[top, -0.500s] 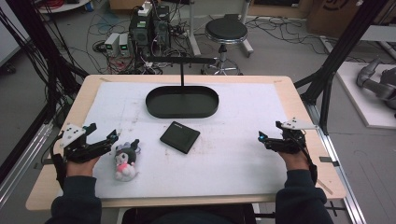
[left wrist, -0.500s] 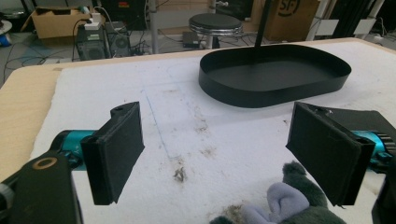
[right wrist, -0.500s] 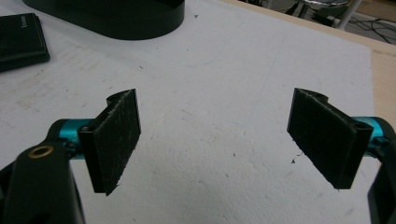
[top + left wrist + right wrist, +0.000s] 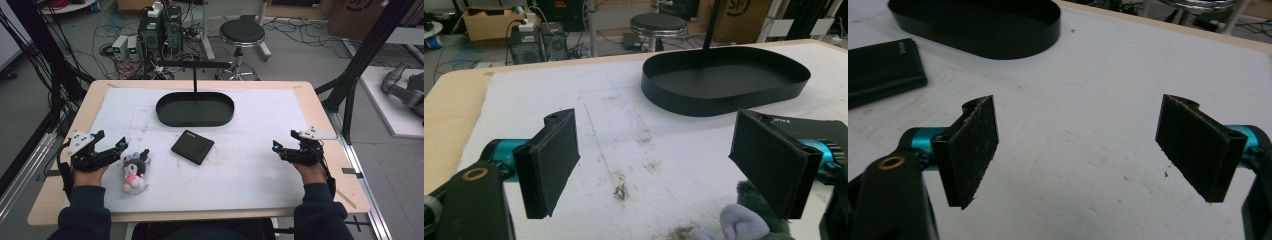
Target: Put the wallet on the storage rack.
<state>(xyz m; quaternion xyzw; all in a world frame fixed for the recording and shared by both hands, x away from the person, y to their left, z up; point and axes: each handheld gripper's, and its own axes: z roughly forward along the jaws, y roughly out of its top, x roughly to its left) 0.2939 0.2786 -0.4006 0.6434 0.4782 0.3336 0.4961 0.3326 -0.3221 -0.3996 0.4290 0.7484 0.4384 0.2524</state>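
Left gripper: jaws spread, grasping nothing, at 8 o'clock on the table
Toy: one plush, lying on the mat just beside the left gripper's tips, toward 7 o'clock; its ear showed under the right-hand jaw in the left gripper view
Pad: one flat black slab near the centre, at 5 o'clock from the toy's far side, apart from it
Tray: one black oval at 12 o'clock, nothing in it, a post rising from it
Right gripper: jaws spread, released, at 4 o'clock, well apart from all things
Progress: judged barely begun; toy not yet gripped or lifted, tray unfilled
Left to do: probably close on the toy, carry it toward the tray
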